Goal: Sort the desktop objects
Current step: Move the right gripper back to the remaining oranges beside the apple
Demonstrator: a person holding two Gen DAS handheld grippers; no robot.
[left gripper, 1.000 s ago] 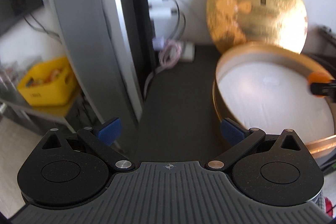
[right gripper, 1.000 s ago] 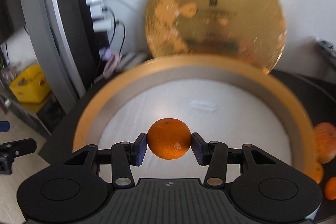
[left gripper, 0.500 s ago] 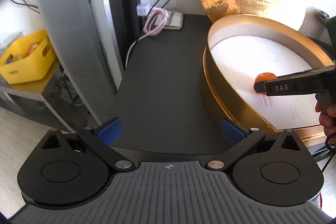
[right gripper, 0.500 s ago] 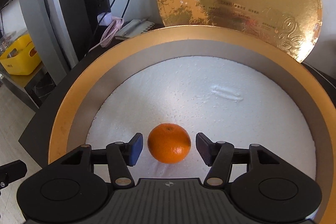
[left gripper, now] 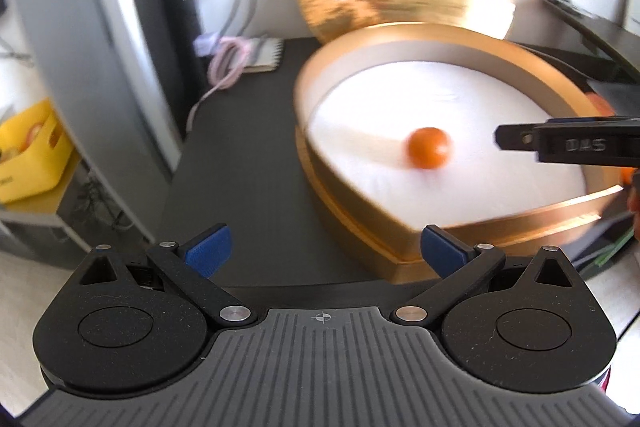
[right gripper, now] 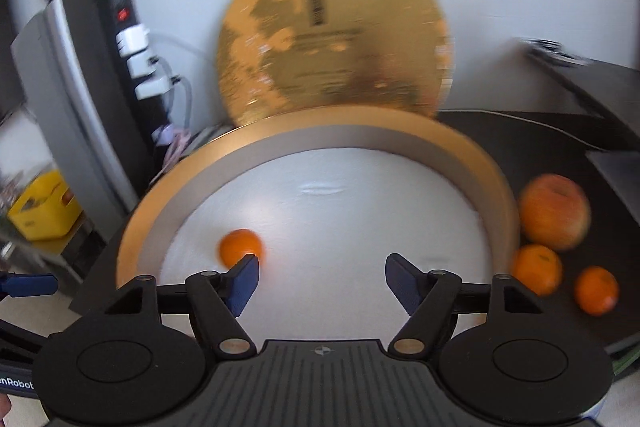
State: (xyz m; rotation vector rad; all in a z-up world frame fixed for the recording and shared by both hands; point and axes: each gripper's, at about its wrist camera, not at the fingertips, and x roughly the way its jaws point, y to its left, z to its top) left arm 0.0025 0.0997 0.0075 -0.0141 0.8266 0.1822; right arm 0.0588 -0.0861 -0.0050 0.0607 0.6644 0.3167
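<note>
– One round gold box [right gripper: 144, 211] sits on the dark desk [left gripper: 248, 163], its floor a white, pebbly foam; how does the fruit inside look?

– Small orange mandarin [right gripper: 240, 247], smooth-skinned, nearly spherical, so no long axis shows. Stem direction is lost to blur. It lies on the foam toward the box's left side, free of both grippers.

– Lid?

– Gold foil lid [right gripper: 332, 35], a flat disc, stands on edge against the white wall behind the box.

– Fruit outside the box?

– Right of the rim on the desk: a reddish-yellow apple [right gripper: 554, 213], then two more mandarins [right gripper: 536, 269], all rounded.

– Grippers?

– Right gripper [right gripper: 322, 277]: jaws have just been opening, blue pads apart, nothing between them; the mandarin sits just beyond its left pad. Left gripper [left gripper: 324, 253]: jaws wide apart, empty, over the desk edge.
</note>
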